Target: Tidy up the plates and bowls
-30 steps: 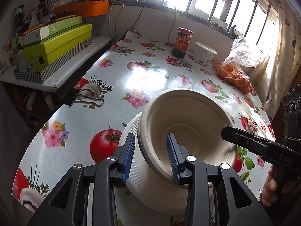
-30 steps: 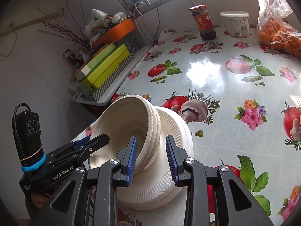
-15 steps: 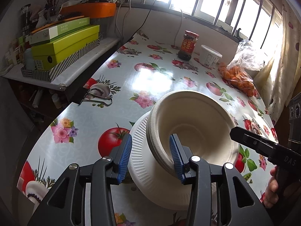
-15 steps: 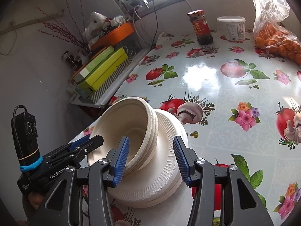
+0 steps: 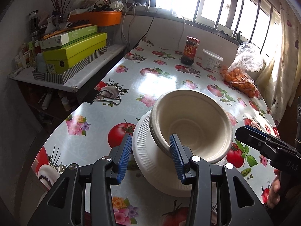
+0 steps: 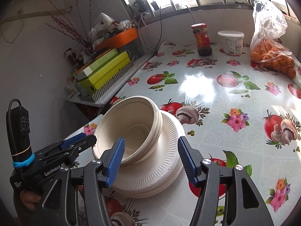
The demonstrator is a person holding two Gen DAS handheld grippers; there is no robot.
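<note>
1. Sunlit window bars run behind the table (image 5: 188, 79), its oilcloth printed with tomatoes and flowers. From my left wrist camera, the stack of bowls (image 5: 191, 126) sits tilted on the stack of plates (image 5: 150, 150) near the table's near edge, directly ahead of my left gripper (image 5: 150, 154). Its jaws have just been opening a little; the right pad stands inside the bowls' rim, the left pad outside the plates' ribbed edge, and neither presses that I can see. My right gripper (image 5: 250, 133) shows at the frame's right side, just beside the bowls.

2. From my right wrist camera, the same bowls (image 6: 129, 130) and plates (image 6: 167, 150) lie straight ahead of my right gripper (image 6: 150, 160). Its jaws have just been opening and stand wide: one pad in the bowls' mouth, the other clear of the plates' rim. My left gripper (image 6: 79, 145) sits at the bowls' far lip. Both claws seem equally near; I judge the pile released.
</note>
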